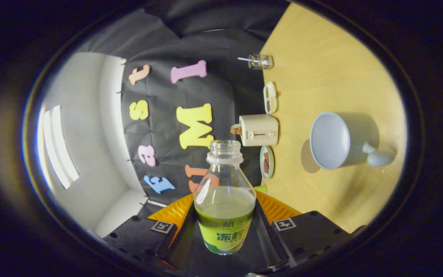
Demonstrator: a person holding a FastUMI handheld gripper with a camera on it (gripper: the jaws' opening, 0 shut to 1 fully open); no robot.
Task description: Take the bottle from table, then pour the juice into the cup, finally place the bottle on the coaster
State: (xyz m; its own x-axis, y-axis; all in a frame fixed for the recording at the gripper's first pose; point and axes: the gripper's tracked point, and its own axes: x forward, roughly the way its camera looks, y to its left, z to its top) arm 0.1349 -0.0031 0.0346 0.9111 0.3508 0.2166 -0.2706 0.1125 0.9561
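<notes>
My gripper [224, 225] is shut on a clear plastic bottle [224, 200], with both fingers pressing its green-labelled body. The bottle has no cap, and pale yellow-green juice fills it to about its shoulder. The whole view is rolled on its side, so the wooden table [333, 69] stands like a wall to the right of the bottle. A pale blue-grey cup [335, 140] with a handle stands on that table, off to the right of the bottle's neck, its open mouth turned toward the bottle. Its inside looks bare.
Along the table's back edge stand a cream toaster-like appliance [259, 130], a small green dish [267, 162], a little white tray [270, 97] and a glass jar [260, 61]. A small green object [260, 189] peeks out beside the bottle.
</notes>
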